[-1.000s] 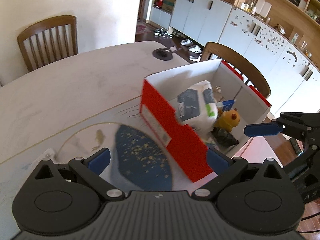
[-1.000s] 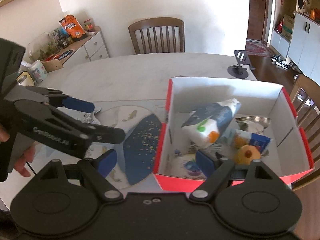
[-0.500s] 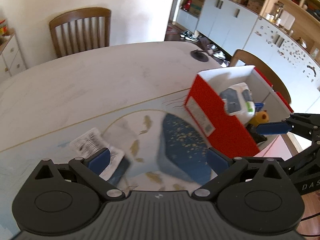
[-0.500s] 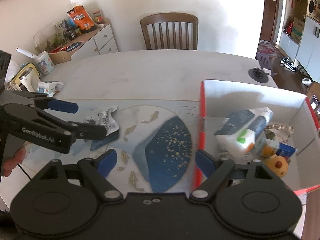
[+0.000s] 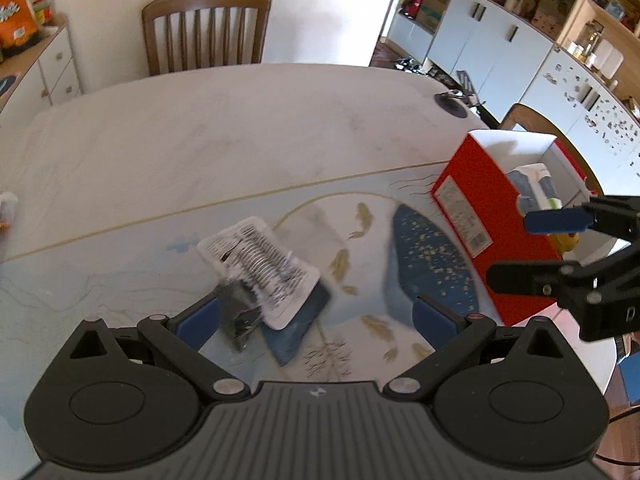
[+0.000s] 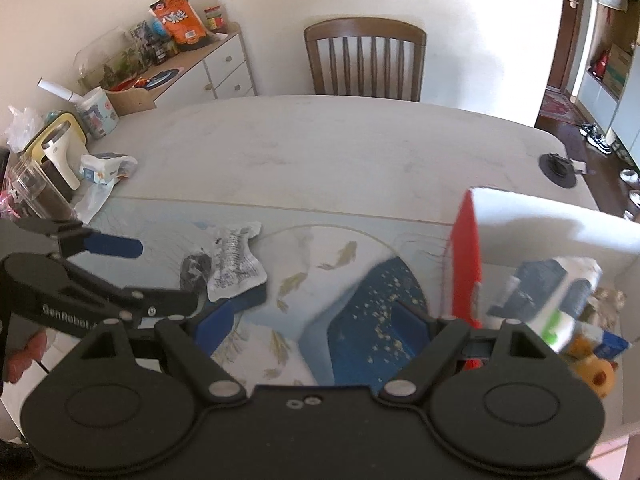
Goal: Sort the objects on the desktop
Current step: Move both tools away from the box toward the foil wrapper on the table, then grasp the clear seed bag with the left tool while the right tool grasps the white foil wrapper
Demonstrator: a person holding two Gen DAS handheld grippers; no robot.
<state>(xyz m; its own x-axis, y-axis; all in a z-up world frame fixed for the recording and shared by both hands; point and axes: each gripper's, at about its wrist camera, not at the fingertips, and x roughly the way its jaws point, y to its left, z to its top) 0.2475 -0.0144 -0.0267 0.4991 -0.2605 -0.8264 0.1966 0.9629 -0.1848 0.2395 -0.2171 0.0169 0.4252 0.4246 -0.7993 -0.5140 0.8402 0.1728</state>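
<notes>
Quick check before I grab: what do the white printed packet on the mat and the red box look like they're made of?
The white printed packet looks like thin plastic film or foil: crinkled, with curled edges and a slight sheen, though motion blur leaves it uncertain. The red box looks like cardboard: flat stiff walls, a matte white inside, a glossy red outside and a printed label. Both grippers, left and right, are open.
</notes>
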